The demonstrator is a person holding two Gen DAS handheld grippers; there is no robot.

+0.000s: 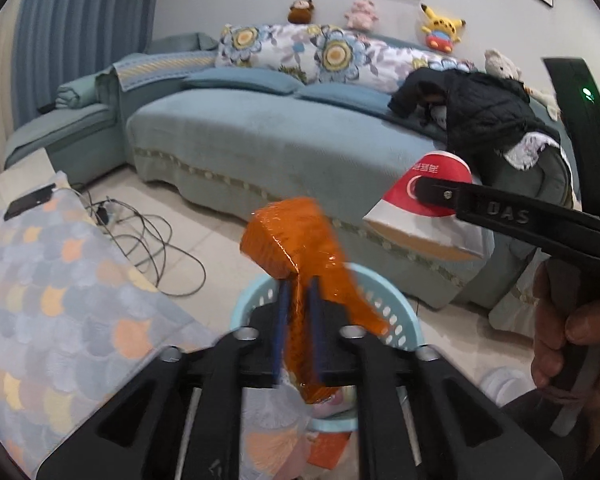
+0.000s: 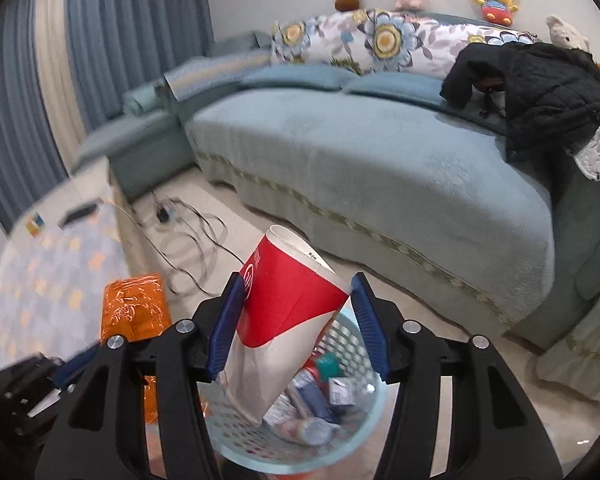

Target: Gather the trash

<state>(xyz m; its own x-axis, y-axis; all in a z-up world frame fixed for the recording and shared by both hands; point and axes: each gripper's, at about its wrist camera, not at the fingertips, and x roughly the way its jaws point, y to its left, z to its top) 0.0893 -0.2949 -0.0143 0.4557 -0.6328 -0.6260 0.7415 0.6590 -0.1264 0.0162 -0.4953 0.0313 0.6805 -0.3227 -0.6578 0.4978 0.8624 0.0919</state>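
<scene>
Above the basket: two hand-held claws hang over a pale blue plastic basket (image 2: 352,364) on the floor, each with a piece of trash between its jaws.

Left of the basket: a low table under a cloth with a fish-scale pattern (image 1: 60,292), a dark phone on it, and a tangle of cables on the floor beyond.

Left claw (image 1: 298,316): jaws a little apart, with an orange wrapper (image 1: 296,240) standing between the blue pads. It looks loosened more than pinched, though I cannot tell whether one pad touches it. The wrapper sits directly over the near rim of the basket.

Right claw (image 2: 296,320): jaws about half open around a red and white paper cup (image 2: 288,312), tilted with its mouth up and away. The left pad touches the cup's side; the right pad stands just clear, so the cup seems loose, its base pointing into the basket.

Basket contents: already holds crumpled packets and a plastic bottle.

Behind the basket: a blue sofa (image 2: 360,152) with flowered cushions, a black jacket and soft toys along its back.

Right edge: a person's hand (image 1: 572,340) grips the right claw's handle.

Step in hand: dropping both pieces into the basket.

Next move: widen both jaws over the basket's opening so the wrapper and cup fall inside, not onto the rim.
</scene>
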